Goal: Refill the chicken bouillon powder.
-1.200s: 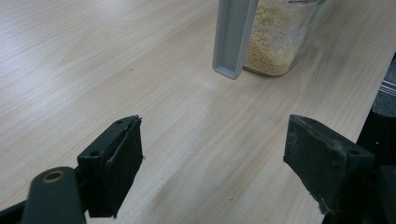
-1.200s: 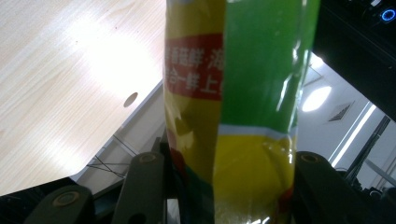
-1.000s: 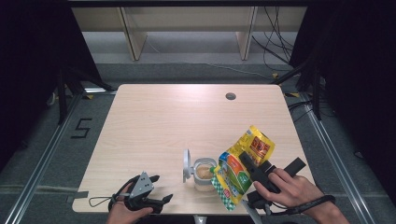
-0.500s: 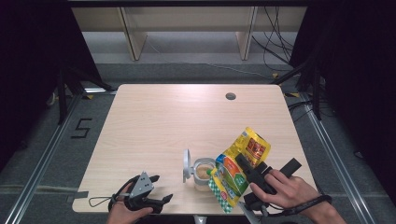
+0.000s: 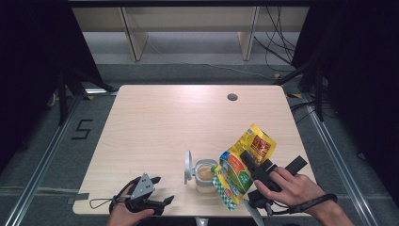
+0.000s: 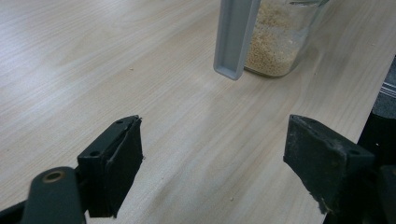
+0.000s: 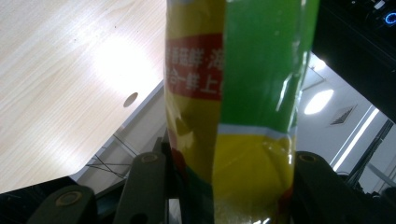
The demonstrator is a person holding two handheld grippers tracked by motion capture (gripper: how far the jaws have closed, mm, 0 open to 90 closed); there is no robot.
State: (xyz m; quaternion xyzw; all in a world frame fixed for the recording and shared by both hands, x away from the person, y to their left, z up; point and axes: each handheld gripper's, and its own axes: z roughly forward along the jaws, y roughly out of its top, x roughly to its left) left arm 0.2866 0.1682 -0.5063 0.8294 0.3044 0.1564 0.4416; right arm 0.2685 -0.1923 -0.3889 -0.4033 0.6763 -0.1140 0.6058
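Bag (image 5: 242, 162): yellow-green, clamped in the right tool (image 5: 249, 165), tipped with its lower corner over the jar (image 5: 205, 175), apparently for pouring. Jar: near front edge of the surface (image 5: 160, 122), lid (image 5: 187, 165) hinged back for access. Left tool (image 5: 155, 200): open, empty, resting aside.

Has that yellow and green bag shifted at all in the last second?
Yes. The bag has slid slightly left in the high view, so its lower end now hangs closer to the open jar.

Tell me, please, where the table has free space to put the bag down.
The table is bare between the jar and the far edge with the round hole, and left of the jar. The near edge is crowded: left gripper, jar, bag, right gripper.
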